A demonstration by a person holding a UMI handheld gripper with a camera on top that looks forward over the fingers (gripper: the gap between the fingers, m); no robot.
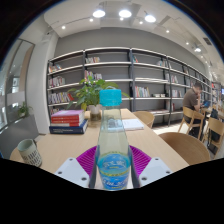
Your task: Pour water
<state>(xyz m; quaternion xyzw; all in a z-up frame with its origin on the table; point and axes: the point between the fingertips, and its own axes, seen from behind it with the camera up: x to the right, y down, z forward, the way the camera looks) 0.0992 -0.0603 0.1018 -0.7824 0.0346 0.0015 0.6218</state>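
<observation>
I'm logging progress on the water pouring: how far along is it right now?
Done: the tongs are shut on the water bottle, which looks lifted clear of the table. In hand: the bottle is upright with its blue cap on. Left: opening it, then tipping it over the cup to the left; nothing is poured yet.

Clear bottle [112, 150] with blue cap [110, 97], between magenta pads [87, 157].

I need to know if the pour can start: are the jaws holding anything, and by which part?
Yes. The gripper is shut on the water bottle, upright, held by its lower body between the pink pads.
</observation>
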